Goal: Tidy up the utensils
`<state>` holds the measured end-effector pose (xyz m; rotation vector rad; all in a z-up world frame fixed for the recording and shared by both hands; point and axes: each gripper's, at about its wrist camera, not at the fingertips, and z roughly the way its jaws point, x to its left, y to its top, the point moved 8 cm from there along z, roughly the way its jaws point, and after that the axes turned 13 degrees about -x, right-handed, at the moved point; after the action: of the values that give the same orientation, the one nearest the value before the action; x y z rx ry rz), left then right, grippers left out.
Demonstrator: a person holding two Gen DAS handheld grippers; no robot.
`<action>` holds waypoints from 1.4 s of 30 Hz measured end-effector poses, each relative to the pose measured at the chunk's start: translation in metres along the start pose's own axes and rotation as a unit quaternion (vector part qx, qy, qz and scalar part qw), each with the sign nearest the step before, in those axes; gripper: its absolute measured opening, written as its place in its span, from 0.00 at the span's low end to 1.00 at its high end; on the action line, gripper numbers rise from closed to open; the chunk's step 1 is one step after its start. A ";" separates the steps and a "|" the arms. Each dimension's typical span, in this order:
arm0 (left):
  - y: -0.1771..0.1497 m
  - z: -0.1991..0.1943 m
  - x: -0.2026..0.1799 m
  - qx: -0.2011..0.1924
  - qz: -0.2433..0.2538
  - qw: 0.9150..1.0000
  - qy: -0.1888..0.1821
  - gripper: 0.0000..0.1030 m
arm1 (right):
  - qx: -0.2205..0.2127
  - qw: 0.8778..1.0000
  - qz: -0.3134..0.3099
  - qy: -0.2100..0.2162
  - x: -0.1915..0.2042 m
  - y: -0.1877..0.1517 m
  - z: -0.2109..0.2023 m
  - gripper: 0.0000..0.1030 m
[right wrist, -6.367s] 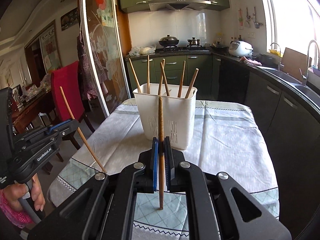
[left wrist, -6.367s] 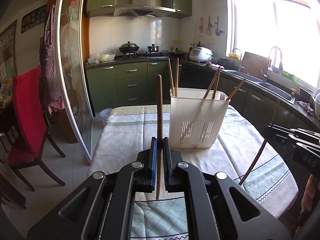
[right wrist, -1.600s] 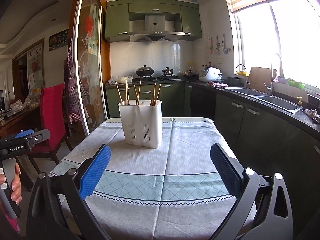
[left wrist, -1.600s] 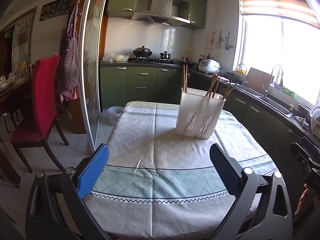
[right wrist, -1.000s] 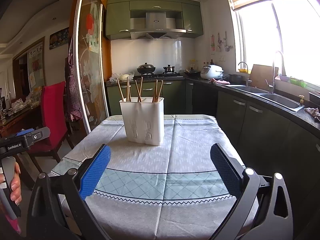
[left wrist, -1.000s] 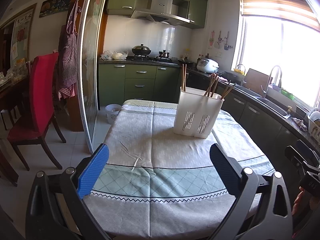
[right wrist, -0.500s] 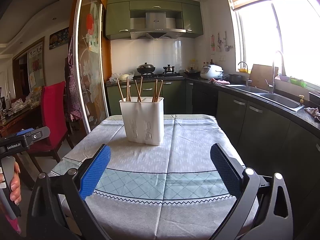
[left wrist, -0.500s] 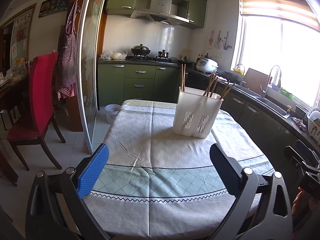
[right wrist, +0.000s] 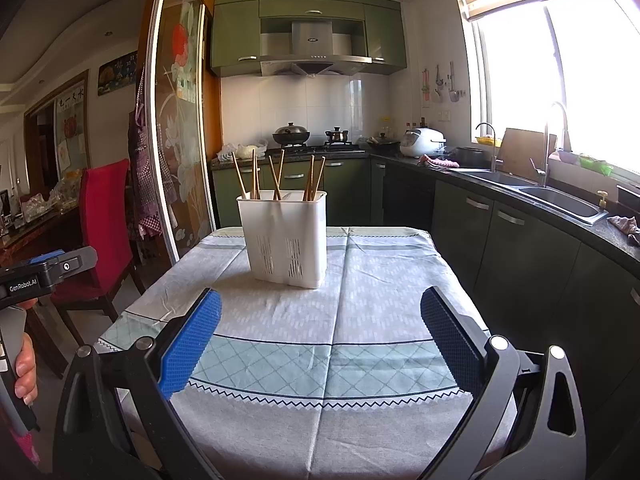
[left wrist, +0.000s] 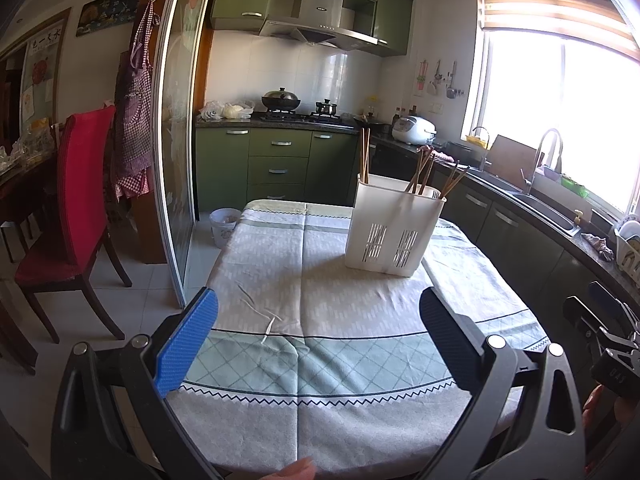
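Right, view by view, holding to what shows now.

L wrist view:
- Left gripper [left wrist: 318, 332]: released, jaws spread wide, nothing between the pads; blue pad [left wrist: 187, 347] on one side, black on the other.
- Pose: held low at the near edge of the table [left wrist: 280, 420], pointing level across the cloth toward the holder; well apart from it.
- Utensil holder [left wrist: 394, 228]: white slotted caddy, upright on the cloth, far half of table, a bit right of centre.
- Chopsticks [left wrist: 364, 156]: stand in pairs in separate compartments, tips up, leaning on the rim. Upright sorting prob. keeps pairs together and easy to grab.
- Other tool: right gripper's body shows at the far right edge, off the table side.

R wrist view:
- Right gripper [right wrist: 320, 334]: also released, jaws wide, empty.
- Pose: low, near table edge, aimed straight at the holder, well back from it.
- Holder [right wrist: 285, 236]: upright, centre-left of cloth; chopsticks [right wrist: 276, 176] in three loose pairs.
- Left hand [right wrist: 22, 364]: grips its tool's handle at the far left edge.

Judgement:
- No loose utensils visible on the cloth; task looks done or nearly so.
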<state>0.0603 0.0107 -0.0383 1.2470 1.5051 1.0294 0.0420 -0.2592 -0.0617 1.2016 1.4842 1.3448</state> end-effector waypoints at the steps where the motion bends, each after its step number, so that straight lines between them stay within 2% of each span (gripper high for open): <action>1: 0.000 0.000 0.000 0.000 -0.002 1.000 0.000 0.93 | 0.000 1.000 0.000 0.000 0.000 0.000 0.000 0.95; 23: 0.001 -0.001 0.002 -0.001 0.003 1.000 0.009 0.93 | 0.001 1.000 0.000 0.000 -0.001 -0.002 0.001 0.95; 42: 0.000 0.003 0.000 0.009 0.009 1.000 -0.001 0.93 | 0.002 1.000 -0.002 -0.001 -0.002 -0.004 0.002 0.95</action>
<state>0.0634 0.0103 -0.0392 1.2759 1.5058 1.0284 0.0434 -0.2605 -0.0658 1.2026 1.4883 1.3389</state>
